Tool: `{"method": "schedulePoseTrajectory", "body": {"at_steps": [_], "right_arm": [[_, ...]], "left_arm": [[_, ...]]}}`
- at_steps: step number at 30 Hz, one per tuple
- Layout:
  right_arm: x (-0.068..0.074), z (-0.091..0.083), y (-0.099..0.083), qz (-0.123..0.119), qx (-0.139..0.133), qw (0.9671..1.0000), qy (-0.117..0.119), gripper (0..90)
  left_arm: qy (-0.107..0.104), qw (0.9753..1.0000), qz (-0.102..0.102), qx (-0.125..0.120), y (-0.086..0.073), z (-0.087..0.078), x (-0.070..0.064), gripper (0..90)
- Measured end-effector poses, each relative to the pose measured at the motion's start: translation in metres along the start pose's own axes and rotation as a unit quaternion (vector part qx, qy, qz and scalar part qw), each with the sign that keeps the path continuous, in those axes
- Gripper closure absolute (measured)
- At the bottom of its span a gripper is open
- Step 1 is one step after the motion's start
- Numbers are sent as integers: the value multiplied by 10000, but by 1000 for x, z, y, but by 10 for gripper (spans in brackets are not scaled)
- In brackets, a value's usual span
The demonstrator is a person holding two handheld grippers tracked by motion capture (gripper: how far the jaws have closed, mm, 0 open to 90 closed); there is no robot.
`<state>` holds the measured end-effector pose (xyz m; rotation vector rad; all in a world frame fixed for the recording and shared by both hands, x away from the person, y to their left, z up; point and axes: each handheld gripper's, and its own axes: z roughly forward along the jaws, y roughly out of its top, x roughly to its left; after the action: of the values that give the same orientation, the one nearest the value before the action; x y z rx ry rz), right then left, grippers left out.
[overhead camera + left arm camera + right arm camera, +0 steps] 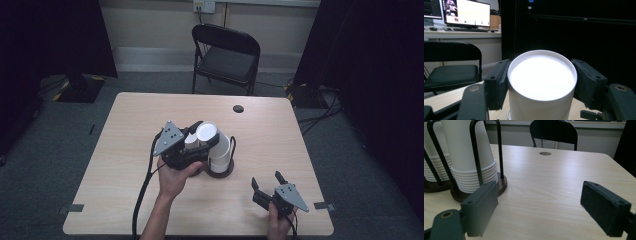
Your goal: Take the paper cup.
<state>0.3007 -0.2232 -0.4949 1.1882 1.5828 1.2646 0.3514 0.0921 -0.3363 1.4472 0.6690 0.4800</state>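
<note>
Table [125, 200], biggest thing, my landmark
Cup holder [501, 183] near table centre: dark base, black wire loops, two stacks of nested white paper cups, upside down
I judge cup [541, 82] light, thin-walled, crushable, slick; grip gently mid-wall
Left gripper [200, 141] clamps top cup above holder
Right gripper [268, 183] near table front edge, jaws apart, empty

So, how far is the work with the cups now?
Done: the left hand-held gripper has closed on the top white paper cup of an upside-down stack in the black wire holder. In hand: lifting it off. Left: setting it down; the right hand-held gripper waits open above the wooden table.
</note>
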Motion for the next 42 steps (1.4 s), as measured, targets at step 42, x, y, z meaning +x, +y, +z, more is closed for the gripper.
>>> {"method": "schedulePoseTrajectory", "body": {"at_steps": [42], "right_arm": [[43, -3, 11, -49, -566, 9784, 1985, 331]], "left_arm": [[-623, 9868, -1491, 110, -55, -43, 6, 342]]}}
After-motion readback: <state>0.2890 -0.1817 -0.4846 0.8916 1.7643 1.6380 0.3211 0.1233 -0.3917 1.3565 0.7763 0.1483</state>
